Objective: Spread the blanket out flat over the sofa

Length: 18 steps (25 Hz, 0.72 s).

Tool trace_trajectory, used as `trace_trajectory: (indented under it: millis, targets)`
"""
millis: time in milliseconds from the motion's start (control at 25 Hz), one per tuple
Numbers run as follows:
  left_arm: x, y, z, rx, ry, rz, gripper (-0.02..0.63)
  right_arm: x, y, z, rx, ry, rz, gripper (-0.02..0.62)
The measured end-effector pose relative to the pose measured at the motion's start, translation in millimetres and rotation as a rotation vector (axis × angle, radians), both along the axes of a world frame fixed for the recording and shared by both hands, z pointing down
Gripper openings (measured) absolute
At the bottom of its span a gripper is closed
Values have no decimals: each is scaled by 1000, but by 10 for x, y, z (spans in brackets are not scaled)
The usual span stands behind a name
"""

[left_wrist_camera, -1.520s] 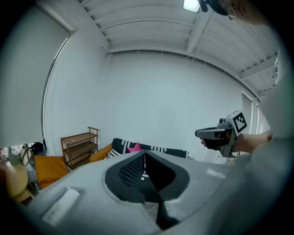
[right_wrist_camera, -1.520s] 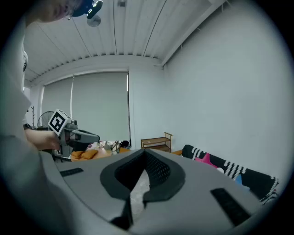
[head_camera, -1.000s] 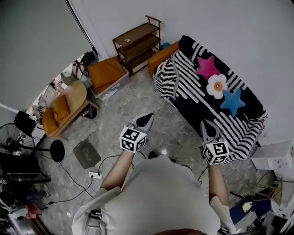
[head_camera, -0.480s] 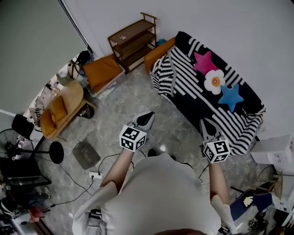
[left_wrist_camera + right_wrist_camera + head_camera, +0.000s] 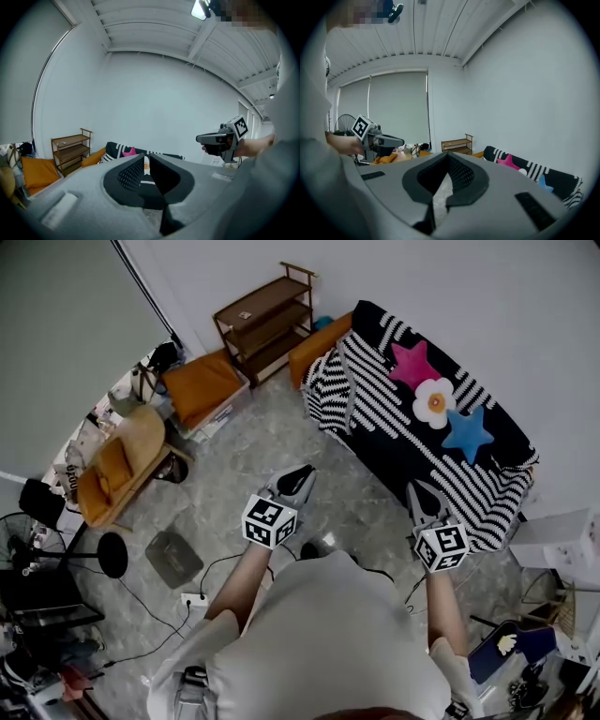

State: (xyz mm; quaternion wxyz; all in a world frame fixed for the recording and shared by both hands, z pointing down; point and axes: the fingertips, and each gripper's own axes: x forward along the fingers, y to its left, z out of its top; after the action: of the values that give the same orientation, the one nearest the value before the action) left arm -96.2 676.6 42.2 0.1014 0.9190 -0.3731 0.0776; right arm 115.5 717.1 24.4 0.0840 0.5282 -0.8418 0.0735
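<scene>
Left tongs: pressed almost together, a slit just opening, nothing pinched.
Right tongs: pressed together, empty.
Blanket: ahead of your tongs, well apart, draped over the sofa.
Why: you hold off, probably checking the lay; its far-left end looks bunched.

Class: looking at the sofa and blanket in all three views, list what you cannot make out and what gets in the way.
- Head view: the blanket covers the sofa except one orange end; part of its front edge is behind the right gripper.
- Left gripper view: the left gripper itself blocks most of the blanket.
- Head view: the small item on the shelf is too small to identify.
</scene>
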Motion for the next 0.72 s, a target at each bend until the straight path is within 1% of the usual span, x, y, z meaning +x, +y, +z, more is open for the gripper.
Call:
trace_trajectory:
  millis: [40,80,200,480,720]
  targets:
    - [-17,-4,5,-1,1,1,40,-21,-1,10,-2,-1,1,3]
    - [-39,-12,10,-2,1,1,66,-48,-6,18,-4,-1,2,3]
    - [-112,-51,24,-7,1,4,86,-144,-37,38,-10,0,6,3]
    - [-239,-107,62,-13,6,28,158,-260,-56,113,-27,-14,34,3]
    - [-410,-149,112,-22,12,32,161,-360,-70,173,-37,-16,68,3]
